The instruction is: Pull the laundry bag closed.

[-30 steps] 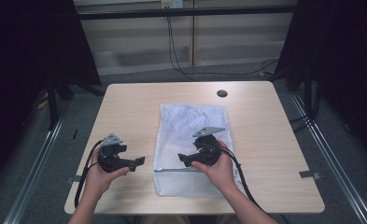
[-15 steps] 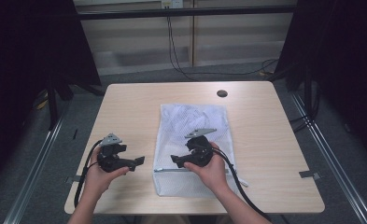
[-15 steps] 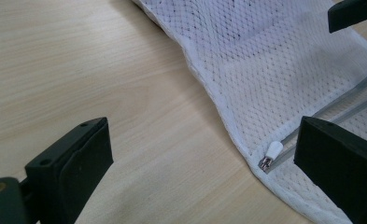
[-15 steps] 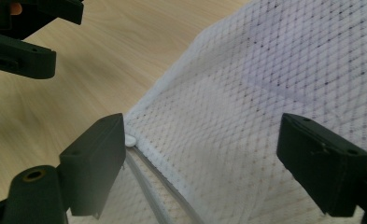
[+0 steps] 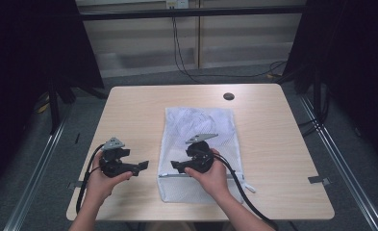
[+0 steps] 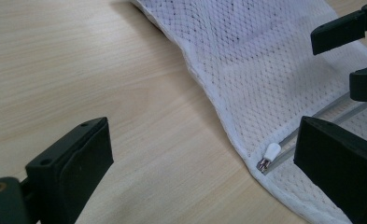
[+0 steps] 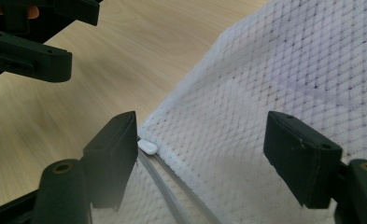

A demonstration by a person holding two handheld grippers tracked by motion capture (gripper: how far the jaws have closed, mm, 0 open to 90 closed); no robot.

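Mesh bag (image 5: 198,144) lies flat mid-desk (image 5: 273,125), zip (image 6: 312,116) running along its near end, white pull (image 7: 147,146) at the bag's left corner.

Risks, as judged: the pull is small and lies flat, so the right gripper (image 5: 177,167) could close on mesh instead, or nudge the pull aside. If the left gripper (image 5: 143,165) does not pin the corner, the whole bag may slide with the zip (light fabric, smooth desk). Mesh could also snag in the slider.

Right fingers (image 7: 113,154): wide apart, holding nothing, one just beside the pull, over the bag's edge. Left fingers (image 6: 74,158): wide apart, empty, above bare desk near the bag's corner.
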